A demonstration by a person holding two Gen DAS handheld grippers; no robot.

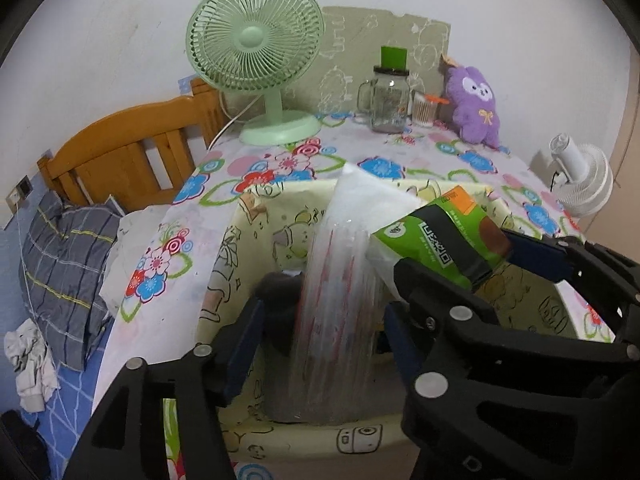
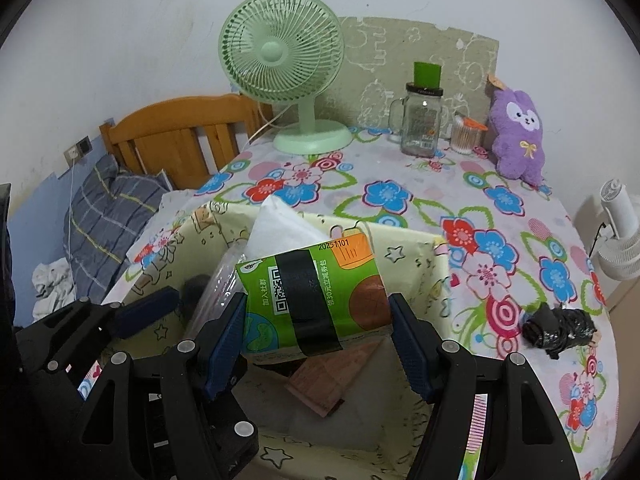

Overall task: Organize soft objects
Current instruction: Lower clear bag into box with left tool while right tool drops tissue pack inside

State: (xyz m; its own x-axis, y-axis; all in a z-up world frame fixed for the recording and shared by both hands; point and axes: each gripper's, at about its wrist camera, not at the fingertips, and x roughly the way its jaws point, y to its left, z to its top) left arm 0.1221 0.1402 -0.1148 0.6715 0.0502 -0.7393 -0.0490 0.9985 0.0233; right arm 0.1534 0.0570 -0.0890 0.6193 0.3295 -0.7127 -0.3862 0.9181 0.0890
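Both jaws work over the bin [image 2: 408,256] on the worktop [image 2: 400,176]. Right gripper [image 2: 318,336] has its jaws spread around the green pack [image 2: 312,300]: the left pad touches the pack's edge, the right pad looks barely off it, so I judge it released or nearly so. Left gripper [image 1: 320,332] straddles the clear bag [image 1: 340,300], jaws wide and not pinching. Both items lean inside the bin, green pack against the clear bag. To do this well, I would let the pack settle flat before pulling back, and back out straight so no pad drags it. Smaller things: a purple plush [image 2: 518,136] waits at the far edge, and a black bundle [image 2: 560,330] lies right of the bin
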